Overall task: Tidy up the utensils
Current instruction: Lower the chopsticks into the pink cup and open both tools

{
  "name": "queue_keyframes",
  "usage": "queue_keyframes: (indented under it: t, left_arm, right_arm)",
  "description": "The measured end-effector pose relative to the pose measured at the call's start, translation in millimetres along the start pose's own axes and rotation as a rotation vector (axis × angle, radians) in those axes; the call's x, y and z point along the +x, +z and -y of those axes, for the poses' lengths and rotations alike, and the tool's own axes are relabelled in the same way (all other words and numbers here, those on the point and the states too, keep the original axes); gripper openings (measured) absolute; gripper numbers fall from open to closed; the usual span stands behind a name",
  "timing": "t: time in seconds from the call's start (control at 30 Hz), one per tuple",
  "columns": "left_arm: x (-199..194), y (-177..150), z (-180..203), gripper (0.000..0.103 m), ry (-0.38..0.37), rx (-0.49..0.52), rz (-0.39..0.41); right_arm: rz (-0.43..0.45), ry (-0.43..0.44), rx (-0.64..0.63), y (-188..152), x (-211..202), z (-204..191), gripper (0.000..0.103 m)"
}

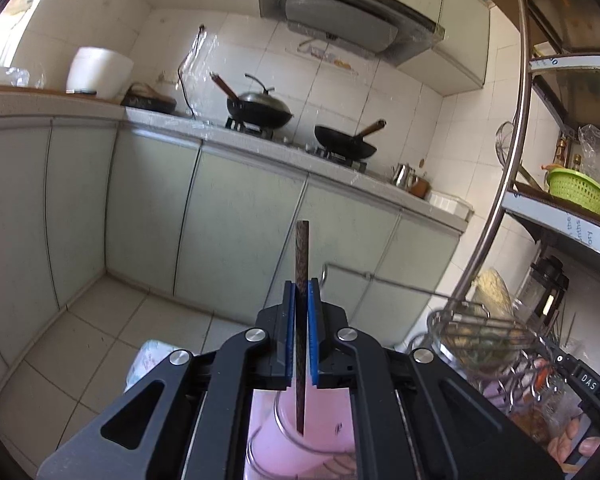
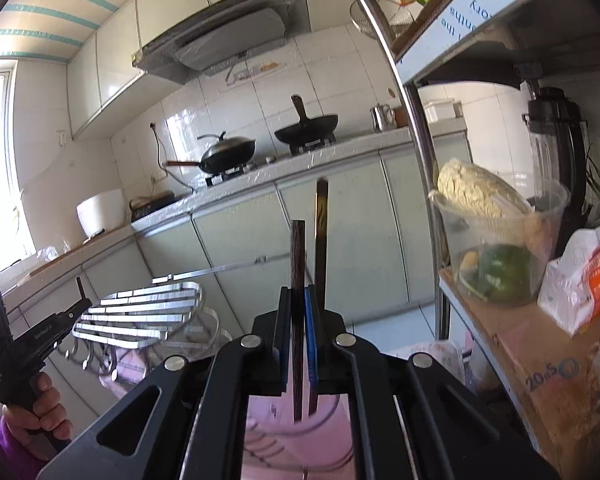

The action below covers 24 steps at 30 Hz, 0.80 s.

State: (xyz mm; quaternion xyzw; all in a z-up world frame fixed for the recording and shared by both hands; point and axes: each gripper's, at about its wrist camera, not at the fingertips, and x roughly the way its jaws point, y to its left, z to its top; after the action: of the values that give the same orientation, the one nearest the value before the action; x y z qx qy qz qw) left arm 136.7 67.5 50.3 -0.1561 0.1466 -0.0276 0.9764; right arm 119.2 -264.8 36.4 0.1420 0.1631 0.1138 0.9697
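My left gripper (image 1: 301,292) is shut on a dark brown chopstick (image 1: 301,252) that stands upright between its blue pads; its lower end hangs over a pink holder with a wire ring (image 1: 300,444). My right gripper (image 2: 299,296) is shut on another dark chopstick (image 2: 298,252), also upright over a pink holder (image 2: 296,440). A second dark stick with a shiny band (image 2: 321,240) stands just right of the right pad, outside the jaws. The left gripper and the hand holding it also show at the left edge of the right wrist view (image 2: 16,344).
A metal slatted rack with hooks (image 2: 148,312) hangs left of the right gripper. A wire basket (image 1: 476,332) and a shelf unit with a green colander (image 1: 578,190) stand to the right. A counter with two woks (image 1: 260,110) runs along the far wall.
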Motion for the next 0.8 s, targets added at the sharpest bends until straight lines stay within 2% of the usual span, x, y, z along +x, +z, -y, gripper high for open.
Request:
queue_keyframes:
  t: [0.3, 0.33, 0.4, 0.47, 0.8]
  left_arm:
    - [4, -8, -11, 0.006, -0.012, -0.047, -0.121]
    - [4, -8, -13, 0.008, -0.013, -0.057, -0.132]
    - [2, -8, -18, 0.02, -0.012, -0.083, -0.149]
    - [-3, -6, -21, 0.026, -0.008, -0.098, -0.144]
    - [-41, 1, -14, 0.03, -0.016, -0.066, -0.114]
  right_arm:
    - [-0.114, 0.0, -0.025, -14, 5, -4, 0.011]
    - [-0.119, 0.0, -0.027, -14, 4, -5, 0.012]
    - [-0.121, 0.007, -0.026, -14, 1, -6, 0.018]
    - [-0.107, 0.013, -0.026, -13, -4, -8, 0.031]
    - [-0.06, 0.002, -0.043, -14, -38, -14, 0.032]
